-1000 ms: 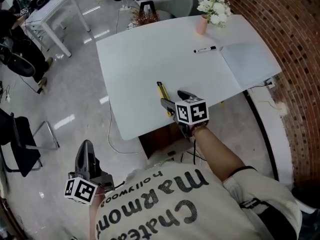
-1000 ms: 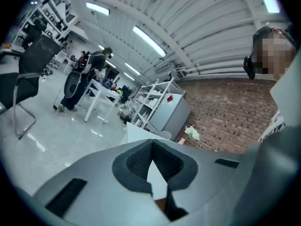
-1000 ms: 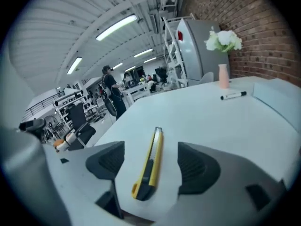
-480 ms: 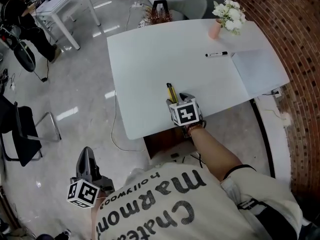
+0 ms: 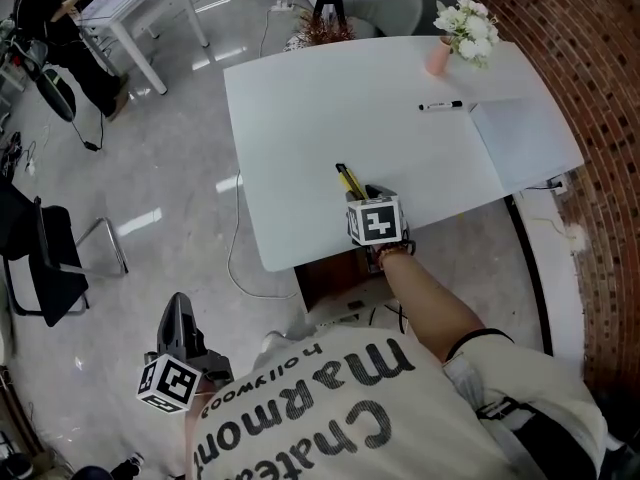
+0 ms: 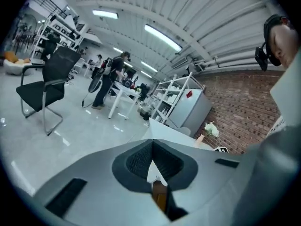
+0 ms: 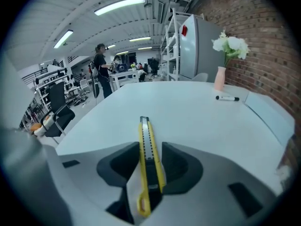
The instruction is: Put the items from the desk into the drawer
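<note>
Jaws of right gripper [image 7: 150, 147] just closing round knife [image 7: 146, 133], tip pointing away.

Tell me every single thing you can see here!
desk: one, white, centre.
utility knife: one, yellow, near desk edge, between the right gripper's jaws.
marker: one, black, far side of desk.
vase: one, pink, far desk corner, holding white flowers.
flat sheet: one, pale grey, desk's right end.
chair: one, black, floor at left.
brick wall: one, reddish brown, right.
left gripper: one, grey, low at left, off the desk, shut and empty.
right gripper: one, grey, over the near desk edge; jaws have just been closing, now pressing the utility knife.
</note>
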`<control>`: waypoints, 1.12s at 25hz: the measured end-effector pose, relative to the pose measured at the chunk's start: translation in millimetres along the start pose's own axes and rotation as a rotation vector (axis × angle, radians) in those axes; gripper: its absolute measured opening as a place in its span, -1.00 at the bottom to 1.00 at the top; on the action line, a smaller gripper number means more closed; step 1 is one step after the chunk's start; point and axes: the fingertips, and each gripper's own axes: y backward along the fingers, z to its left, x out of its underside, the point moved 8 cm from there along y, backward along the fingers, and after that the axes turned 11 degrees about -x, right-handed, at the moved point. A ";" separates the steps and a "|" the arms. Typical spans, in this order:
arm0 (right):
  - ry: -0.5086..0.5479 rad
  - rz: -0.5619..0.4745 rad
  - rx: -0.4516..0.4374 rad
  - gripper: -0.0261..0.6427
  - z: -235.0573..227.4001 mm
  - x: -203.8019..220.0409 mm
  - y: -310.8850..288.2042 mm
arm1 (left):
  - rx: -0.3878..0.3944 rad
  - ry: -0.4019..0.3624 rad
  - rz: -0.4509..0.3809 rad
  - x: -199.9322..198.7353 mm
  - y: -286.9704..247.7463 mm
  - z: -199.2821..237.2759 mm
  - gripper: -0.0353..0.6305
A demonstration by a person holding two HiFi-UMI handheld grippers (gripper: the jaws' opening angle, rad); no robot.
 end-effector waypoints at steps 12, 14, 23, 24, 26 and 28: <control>-0.226 -0.053 0.062 -0.56 25.8 36.5 63.4 | 0.182 -0.017 0.101 -18.2 -29.3 17.9 -0.89; -0.263 -0.076 0.104 -0.56 37.3 46.7 78.3 | 0.237 -0.040 0.130 -26.0 -37.2 20.9 -0.89; -0.392 -0.189 0.236 -0.56 111.3 83.5 133.3 | 0.490 -0.121 0.220 -54.6 -57.2 39.7 -0.89; -0.405 -0.205 0.257 -0.56 119.4 89.2 138.7 | 0.520 -0.138 0.230 -55.0 -58.1 40.2 -0.89; -0.436 -0.233 0.293 -0.56 131.2 101.3 151.0 | 0.574 -0.182 0.258 -52.6 -59.3 36.9 -0.89; -0.462 -0.250 0.306 -0.56 138.8 110.3 159.6 | 0.600 -0.220 0.282 -48.3 -59.4 33.5 -0.89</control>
